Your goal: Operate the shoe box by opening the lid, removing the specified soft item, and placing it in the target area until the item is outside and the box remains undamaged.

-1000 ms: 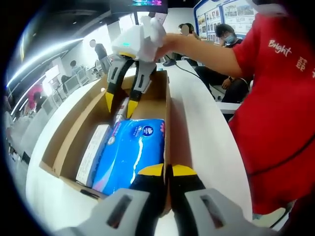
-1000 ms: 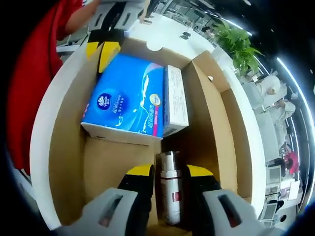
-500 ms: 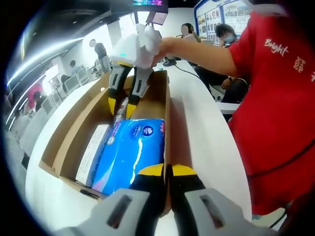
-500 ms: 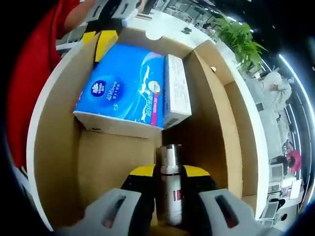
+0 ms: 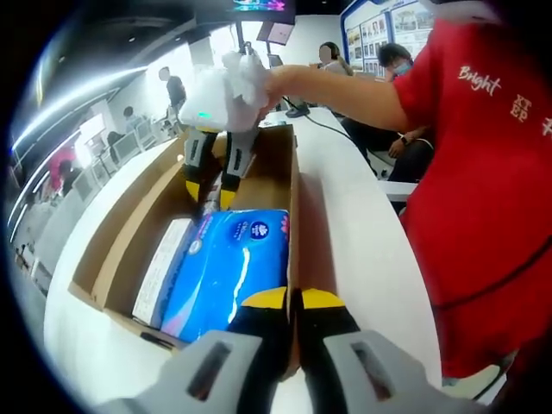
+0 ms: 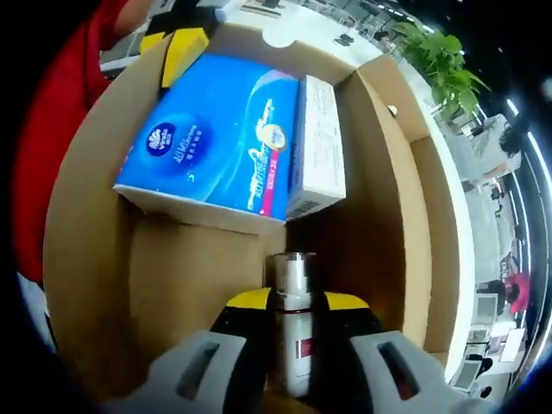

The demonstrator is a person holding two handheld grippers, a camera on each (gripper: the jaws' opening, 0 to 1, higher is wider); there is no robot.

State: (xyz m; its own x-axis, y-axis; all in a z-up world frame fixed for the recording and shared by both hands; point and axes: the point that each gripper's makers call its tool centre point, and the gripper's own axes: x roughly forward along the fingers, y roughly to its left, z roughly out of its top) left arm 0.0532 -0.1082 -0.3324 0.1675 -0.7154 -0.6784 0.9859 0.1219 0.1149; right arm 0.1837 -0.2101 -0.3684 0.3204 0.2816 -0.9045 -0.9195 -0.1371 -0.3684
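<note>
An open cardboard shoe box point(image 5: 121, 237) lies on a white table. Inside it, a blue soft tissue pack point(image 5: 228, 263) lies beside a flat white carton point(image 5: 164, 267). My left gripper point(image 5: 295, 299) is shut on the top edge of the box's side wall, next to the pack. My right gripper point(image 5: 211, 185) reaches down into the far end of the box. In the right gripper view its jaws point(image 6: 296, 302) press both sides of a silver bottle point(image 6: 293, 332) lying on the box floor. The tissue pack point(image 6: 216, 134) and white carton point(image 6: 315, 147) lie beyond it, and the left gripper point(image 6: 168, 45) sits at the far wall.
A person in a red shirt point(image 5: 483, 172) stands close along the table's right side. The white table point(image 5: 354, 233) runs on past the box. Other people sit at the far end. A green plant point(image 6: 444, 56) stands beyond the box.
My right gripper has sunk deeper into the box and its jaws have closed in on the silver bottle. The left gripper has kept its hold on the box wall.
</note>
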